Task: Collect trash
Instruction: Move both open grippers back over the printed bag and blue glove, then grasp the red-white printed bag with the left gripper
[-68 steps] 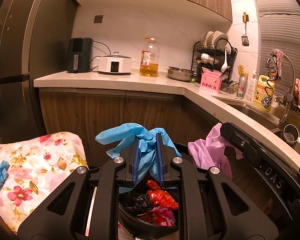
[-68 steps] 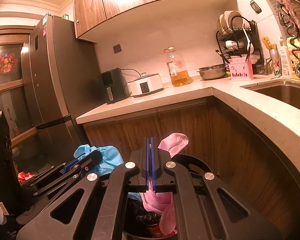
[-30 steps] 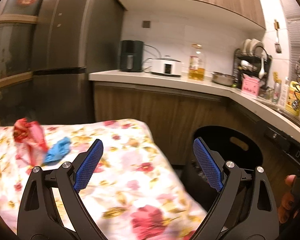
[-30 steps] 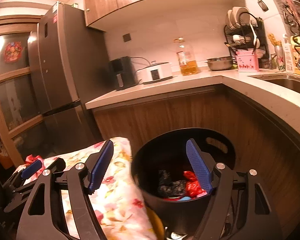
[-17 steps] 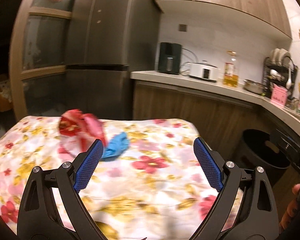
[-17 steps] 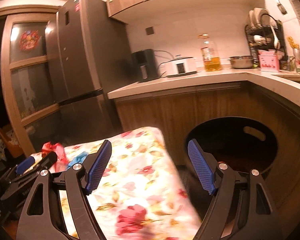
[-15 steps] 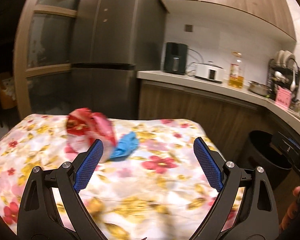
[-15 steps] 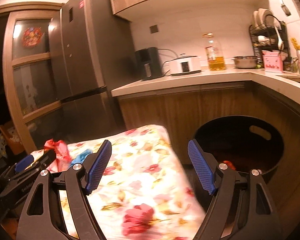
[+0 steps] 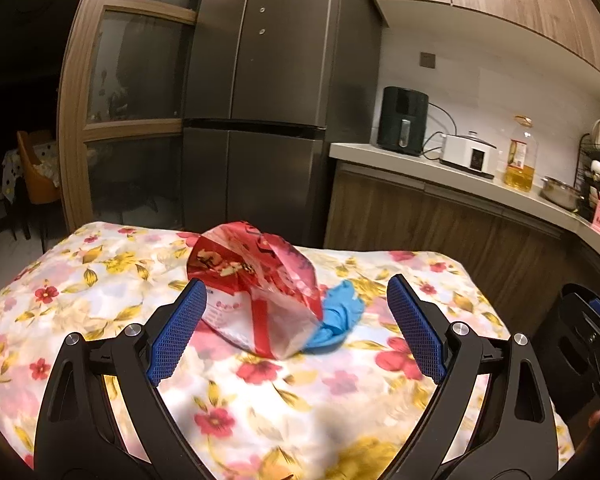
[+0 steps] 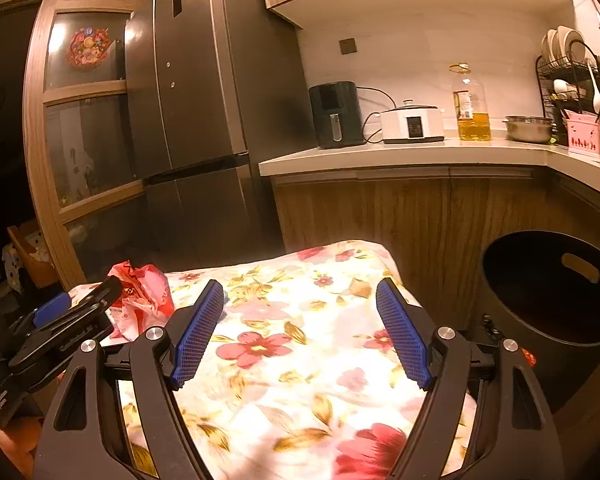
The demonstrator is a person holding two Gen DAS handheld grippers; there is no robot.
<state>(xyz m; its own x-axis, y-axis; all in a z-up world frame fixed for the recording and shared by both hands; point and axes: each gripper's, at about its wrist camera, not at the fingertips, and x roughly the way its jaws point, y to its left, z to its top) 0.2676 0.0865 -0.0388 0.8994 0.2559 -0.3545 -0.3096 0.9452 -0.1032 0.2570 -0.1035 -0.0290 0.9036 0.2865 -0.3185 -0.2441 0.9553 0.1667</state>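
Left gripper (image 9: 296,328): we hold its fingers wide, empty.
Right gripper (image 10: 300,328): ours, fingers wide, empty.
Red wrapper (image 9: 256,280): on the floral desk (image 9: 100,280), touching a blue glove (image 9: 338,316).
Black bin (image 10: 548,300): right of desk.

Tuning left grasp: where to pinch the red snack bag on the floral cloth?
Pinch the red snack bag at its raised, crumpled top ridge, straight ahead from the open left gripper. It stands puffed above the floral cloth; the blue glove crowds its right.
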